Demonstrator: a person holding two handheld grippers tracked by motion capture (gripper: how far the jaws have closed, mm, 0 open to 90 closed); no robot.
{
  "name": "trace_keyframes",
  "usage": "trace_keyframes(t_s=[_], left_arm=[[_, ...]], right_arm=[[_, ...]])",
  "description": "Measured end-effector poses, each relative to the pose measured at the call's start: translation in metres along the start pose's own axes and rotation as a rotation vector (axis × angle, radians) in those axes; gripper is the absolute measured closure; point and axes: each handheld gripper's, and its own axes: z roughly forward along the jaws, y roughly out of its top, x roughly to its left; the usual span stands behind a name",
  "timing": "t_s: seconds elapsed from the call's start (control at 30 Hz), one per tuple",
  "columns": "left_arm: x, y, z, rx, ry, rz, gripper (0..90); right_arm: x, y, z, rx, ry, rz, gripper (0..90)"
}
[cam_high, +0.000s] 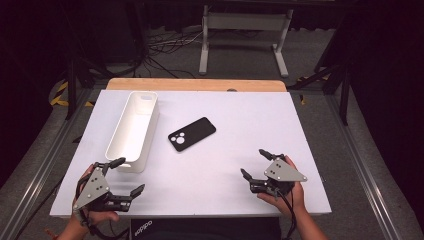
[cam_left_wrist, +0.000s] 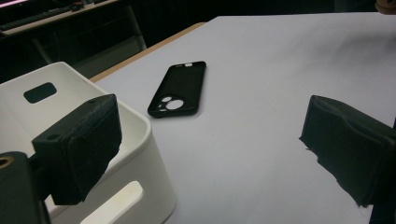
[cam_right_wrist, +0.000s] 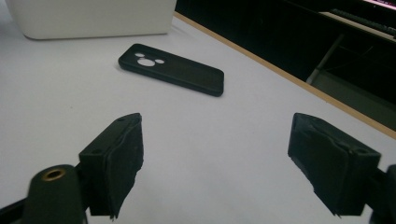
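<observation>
Black phone case (cam_high: 192, 133) lies face-down mid-table, untouched, just right of the white bin (cam_high: 133, 129), which looks empty; nothing is picked up yet, so the grasp and any placing are all left. Left gripper (cam_high: 127, 176) at 7 o'clock by the bin's near end, right gripper (cam_high: 255, 163) at 4 o'clock. Both low near the table's near edge, jaws wide apart and empty, aimed toward the case.

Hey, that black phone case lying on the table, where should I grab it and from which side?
Probably from above, across its two long edges near the middle. The phone case lies flat with its camera cutouts up, so only the thin rim offers a grip. The right gripper, jaws open and empty, has clear table before it; the white bin stands next to the left gripper.
</observation>
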Motion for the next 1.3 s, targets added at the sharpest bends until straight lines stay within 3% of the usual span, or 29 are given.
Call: trace_keyframes(t_s=[0.17, 0.57, 0.77, 0.9, 0.93, 1.1, 1.17, 1.23, 1.3], left_arm=[[-0.001, 0.0, 0.003, 0.008, -0.021, 0.019, 6.3], [0.0, -0.003, 0.002, 0.011, -0.023, 0.001, 6.5], [0.0, -0.002, 0.004, 0.01, -0.023, 0.005, 5.9], [0.001, -0.002, 0.005, 0.014, -0.029, 0.006, 5.6], [0.001, -0.002, 0.005, 0.014, -0.029, 0.006, 5.6], [0.0, -0.002, 0.004, 0.014, -0.034, 0.009, 5.7], [0.001, -0.003, 0.004, 0.009, -0.033, 0.004, 5.7], [0.002, -0.003, 0.004, 0.017, -0.036, 0.003, 5.7], [0.001, -0.003, 0.004, 0.019, -0.037, -0.002, 5.7]], right_arm=[[0.0, -0.002, 0.001, 0.014, 0.004, 0.018, 22.5], [0.0, 0.003, 0.005, 0.004, 0.012, 0.032, 25.0], [-0.001, 0.013, 0.013, 0.005, 0.032, 0.026, 33.7], [-0.005, 0.018, 0.018, 0.007, 0.058, 0.035, 49.0], [-0.005, 0.018, 0.018, 0.007, 0.058, 0.035, 49.0], [-0.01, 0.036, 0.031, 0.024, 0.083, 0.024, 74.2], [-0.011, 0.039, 0.034, 0.028, 0.079, 0.017, 76.6], [-0.016, 0.049, 0.049, 0.042, 0.088, 0.012, 86.7], [-0.017, 0.051, 0.054, 0.048, 0.089, 0.011, 88.3]])
